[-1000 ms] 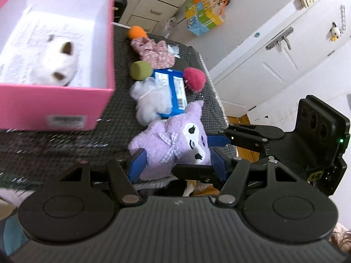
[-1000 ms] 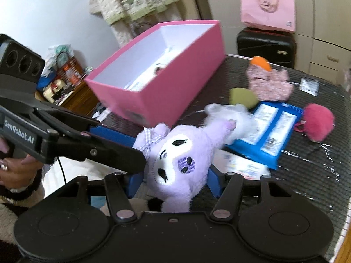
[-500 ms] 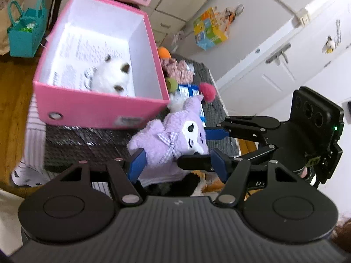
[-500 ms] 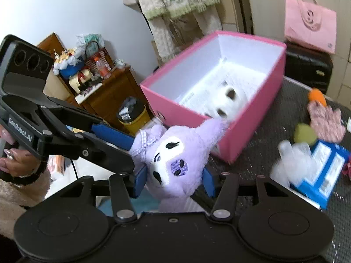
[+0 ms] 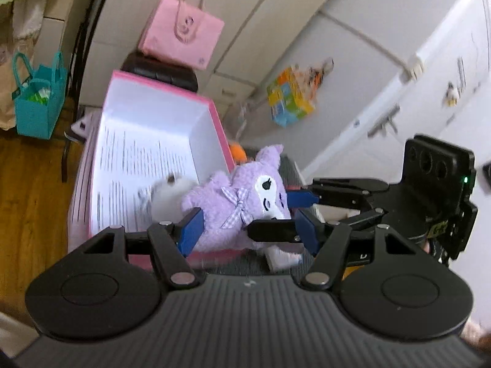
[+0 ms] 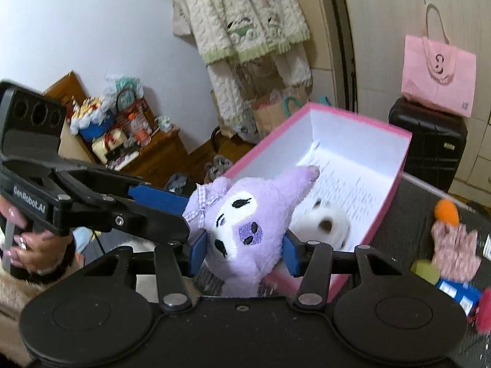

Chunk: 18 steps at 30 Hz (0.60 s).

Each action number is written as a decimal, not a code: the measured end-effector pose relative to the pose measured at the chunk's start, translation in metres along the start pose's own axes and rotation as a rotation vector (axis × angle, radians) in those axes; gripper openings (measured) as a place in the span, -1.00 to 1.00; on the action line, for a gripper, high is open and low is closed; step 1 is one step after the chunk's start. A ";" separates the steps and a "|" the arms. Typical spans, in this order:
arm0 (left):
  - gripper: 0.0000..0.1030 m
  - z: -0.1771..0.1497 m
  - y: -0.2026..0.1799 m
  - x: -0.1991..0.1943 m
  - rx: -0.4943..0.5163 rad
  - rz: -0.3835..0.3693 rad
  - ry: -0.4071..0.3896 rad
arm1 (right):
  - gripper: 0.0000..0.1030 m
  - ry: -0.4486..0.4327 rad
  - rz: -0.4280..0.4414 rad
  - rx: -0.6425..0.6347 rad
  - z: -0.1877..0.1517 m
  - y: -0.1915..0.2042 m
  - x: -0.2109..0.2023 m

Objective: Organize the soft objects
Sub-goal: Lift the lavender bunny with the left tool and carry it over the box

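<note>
A purple plush toy point(image 5: 242, 202) with a white face and a checked bow is held in the air by both grippers. My left gripper point(image 5: 248, 230) is shut on its body, and my right gripper point(image 6: 244, 253) is shut on its head point(image 6: 245, 224). The plush hangs over the near end of the pink box point(image 5: 214, 113), which has a white inside. A white plush point(image 5: 167, 196) lies inside the box, also seen in the right wrist view point(image 6: 322, 224). The right gripper's fingers point(image 5: 302, 197) show in the left wrist view.
On the dark table point(image 6: 396, 236) to the right lie an orange ball point(image 6: 446, 211), a pink floral plush point(image 6: 454, 251), a green ball point(image 6: 425, 271), a blue packet point(image 6: 457, 291) and a red pompom point(image 6: 485, 309). A teal bag point(image 5: 38, 104) stands on the wooden floor.
Both grippers have lifted the purple plush off the table and carried it toward the pink box. It now hangs over the box's near end. Both grips have held.
</note>
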<state>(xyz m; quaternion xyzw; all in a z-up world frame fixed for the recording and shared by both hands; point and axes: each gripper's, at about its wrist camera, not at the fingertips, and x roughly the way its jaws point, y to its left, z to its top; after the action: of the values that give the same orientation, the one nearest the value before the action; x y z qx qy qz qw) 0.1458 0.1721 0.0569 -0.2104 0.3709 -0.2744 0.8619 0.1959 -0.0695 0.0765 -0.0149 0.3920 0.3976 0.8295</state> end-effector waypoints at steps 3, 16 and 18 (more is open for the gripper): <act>0.24 0.016 0.010 0.013 -0.006 -0.007 -0.035 | 0.08 -0.019 -0.012 0.012 0.016 -0.014 0.009; 0.22 0.080 0.062 0.097 -0.006 0.097 -0.079 | 0.07 0.008 -0.061 0.061 0.068 -0.087 0.092; 0.22 0.085 0.070 0.107 -0.022 0.117 -0.075 | 0.07 0.026 -0.083 0.031 0.074 -0.091 0.104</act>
<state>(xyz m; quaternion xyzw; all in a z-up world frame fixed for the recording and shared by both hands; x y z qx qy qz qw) 0.2938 0.1712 0.0151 -0.2079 0.3528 -0.2114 0.8875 0.3434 -0.0387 0.0327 -0.0232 0.4077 0.3566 0.8403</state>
